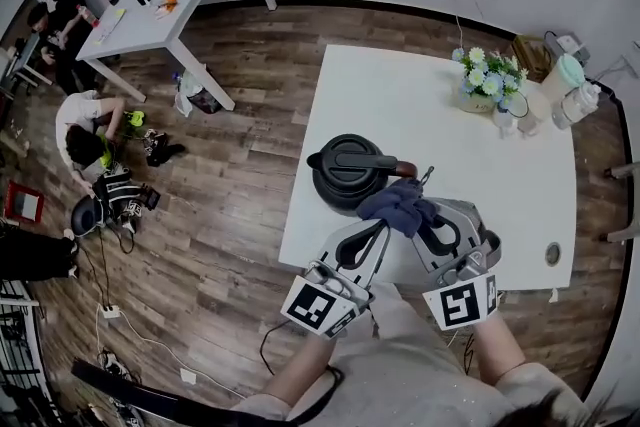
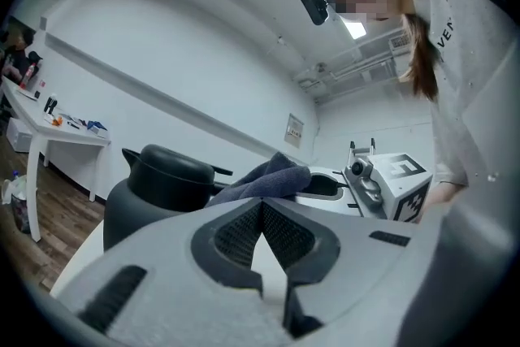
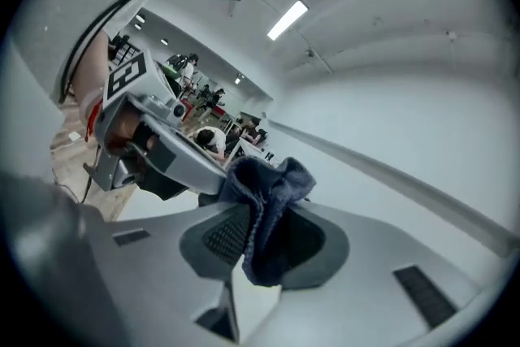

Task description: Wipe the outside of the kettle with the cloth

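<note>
Black kettle [image 1: 345,173]: upright, lid on, spout at 9 o'clock, handle toward 3, on white surface [image 1: 420,95]. Dk-blue cloth [image 1: 400,205]: bunched at kettle's 4 o'clock, touching handle end, pinched in right hand-held gripper [image 3: 264,236].

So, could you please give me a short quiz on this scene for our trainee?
1. True or false: the cloth is held by the left gripper.
2. The kettle stands on: A) the floor, B) the white table, C) a chair.
3. Fill in: the left gripper's jaws are ____, with nothing between them.
Key: 1 false, the right gripper is shut on it; 2 B; 3 together.
</note>
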Demonstrator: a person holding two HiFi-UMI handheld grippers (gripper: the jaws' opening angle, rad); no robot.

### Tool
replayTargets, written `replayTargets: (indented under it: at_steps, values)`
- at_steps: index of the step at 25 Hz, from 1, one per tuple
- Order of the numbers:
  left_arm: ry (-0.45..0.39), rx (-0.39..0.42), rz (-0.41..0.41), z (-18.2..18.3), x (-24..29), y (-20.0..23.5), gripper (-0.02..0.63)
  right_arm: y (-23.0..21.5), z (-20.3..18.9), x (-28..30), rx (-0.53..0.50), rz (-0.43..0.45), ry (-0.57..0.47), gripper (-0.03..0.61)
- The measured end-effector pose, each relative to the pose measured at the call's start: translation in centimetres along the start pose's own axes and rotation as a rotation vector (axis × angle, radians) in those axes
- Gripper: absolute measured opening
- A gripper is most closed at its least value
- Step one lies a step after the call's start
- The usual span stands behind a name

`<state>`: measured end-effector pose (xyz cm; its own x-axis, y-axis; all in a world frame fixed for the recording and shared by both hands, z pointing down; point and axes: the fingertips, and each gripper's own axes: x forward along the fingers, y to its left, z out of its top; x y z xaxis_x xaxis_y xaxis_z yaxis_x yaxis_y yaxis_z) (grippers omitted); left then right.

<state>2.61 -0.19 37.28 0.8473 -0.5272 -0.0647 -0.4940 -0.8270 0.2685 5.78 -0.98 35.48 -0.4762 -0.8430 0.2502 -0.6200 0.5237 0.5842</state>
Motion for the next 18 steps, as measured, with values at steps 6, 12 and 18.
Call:
replayTargets:
  at_steps: [6, 12, 18]
  values:
    - [0.080, -0.061, 0.058, -3.6, -1.0, 1.7, 0.007, 3.4, -5.1, 4.1, -0.145, 0.102, 0.128, 0.076]
    - [0.129, -0.093, 0.105, -7.0, -1.4, 3.1, 0.007, 6.5, -9.5, 5.8, -0.159, 0.198, 0.186, 0.077]
    - [0.167, -0.077, 0.117, -8.8, 0.1, 3.7, 0.008, 7.7, -11.4, 6.7, -0.111, 0.260, 0.210, 0.077]
